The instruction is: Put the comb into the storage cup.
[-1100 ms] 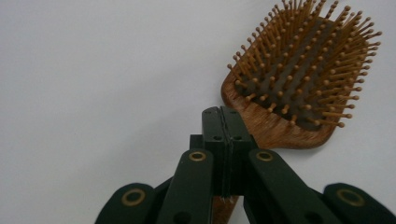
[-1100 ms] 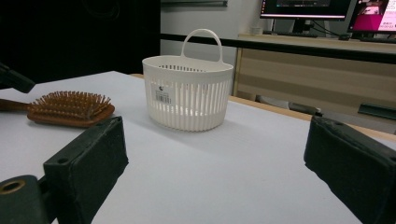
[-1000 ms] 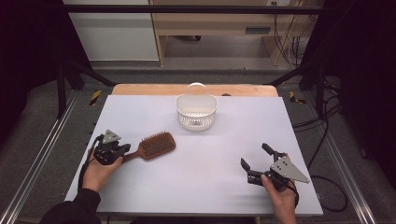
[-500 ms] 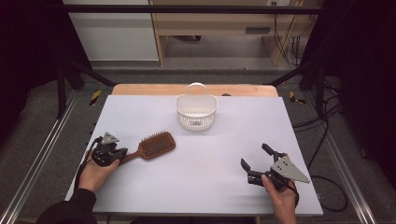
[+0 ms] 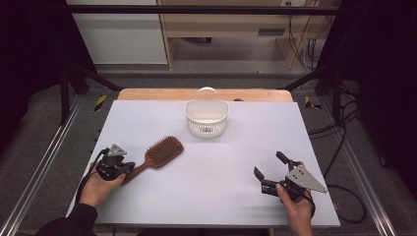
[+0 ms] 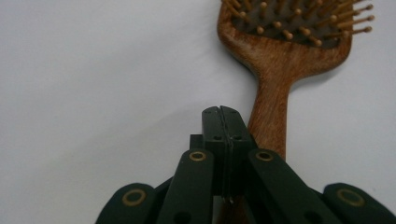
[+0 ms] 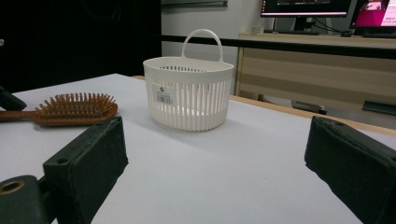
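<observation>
A wooden paddle hairbrush (image 5: 164,151) lies bristles up on the left of the white table (image 5: 216,196), its handle pointing at my left gripper (image 5: 127,168). In the left gripper view the left gripper (image 6: 220,109) is shut, jaws pressed flat together with nothing between them, and the brush handle (image 6: 271,116) runs just to their right and under them. My right gripper (image 5: 267,163) stands open at the front right with nothing between its fingers. The right gripper view looks between its spread jaws (image 7: 215,135) at a white slotted basket (image 7: 187,102) and the brush (image 7: 74,109).
The white basket (image 5: 206,129) with its carry handle stands at the back middle of the table. A wooden strip (image 5: 162,93) borders the far edge. Metal frame rails (image 5: 44,162) and cables (image 5: 344,147) run along both sides.
My left gripper has drawn back a little toward the front edge along the brush handle. The brush, basket and right gripper have stayed where they were.
</observation>
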A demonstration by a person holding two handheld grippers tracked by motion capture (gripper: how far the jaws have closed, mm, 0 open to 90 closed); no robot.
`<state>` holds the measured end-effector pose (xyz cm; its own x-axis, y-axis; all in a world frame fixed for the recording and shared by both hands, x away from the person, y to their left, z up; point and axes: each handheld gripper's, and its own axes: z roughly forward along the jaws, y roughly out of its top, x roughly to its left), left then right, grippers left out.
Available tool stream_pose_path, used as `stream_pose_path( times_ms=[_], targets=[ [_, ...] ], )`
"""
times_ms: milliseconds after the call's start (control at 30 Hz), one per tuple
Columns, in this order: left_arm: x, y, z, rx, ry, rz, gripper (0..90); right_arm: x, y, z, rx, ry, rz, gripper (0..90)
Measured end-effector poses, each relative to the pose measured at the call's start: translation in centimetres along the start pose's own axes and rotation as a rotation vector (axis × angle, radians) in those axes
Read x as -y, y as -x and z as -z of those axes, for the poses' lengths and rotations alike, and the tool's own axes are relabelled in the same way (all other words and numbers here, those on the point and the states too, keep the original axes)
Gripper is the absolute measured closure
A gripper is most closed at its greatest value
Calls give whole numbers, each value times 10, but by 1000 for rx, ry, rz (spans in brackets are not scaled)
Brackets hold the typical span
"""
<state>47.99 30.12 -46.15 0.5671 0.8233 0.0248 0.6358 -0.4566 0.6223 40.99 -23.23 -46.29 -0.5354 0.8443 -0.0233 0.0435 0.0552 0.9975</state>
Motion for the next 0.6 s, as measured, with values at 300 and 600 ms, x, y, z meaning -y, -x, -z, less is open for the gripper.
stream_pose_path(
  times_ms=[300,600],
  targets=[
    [-1,15,1,8,-16,-50,899,1,0,0,-2,-1,-4,56],
    [-1,20,-2,21,-32,-53,899,1,1,0,-1,-3,-7,55]
  ],
)
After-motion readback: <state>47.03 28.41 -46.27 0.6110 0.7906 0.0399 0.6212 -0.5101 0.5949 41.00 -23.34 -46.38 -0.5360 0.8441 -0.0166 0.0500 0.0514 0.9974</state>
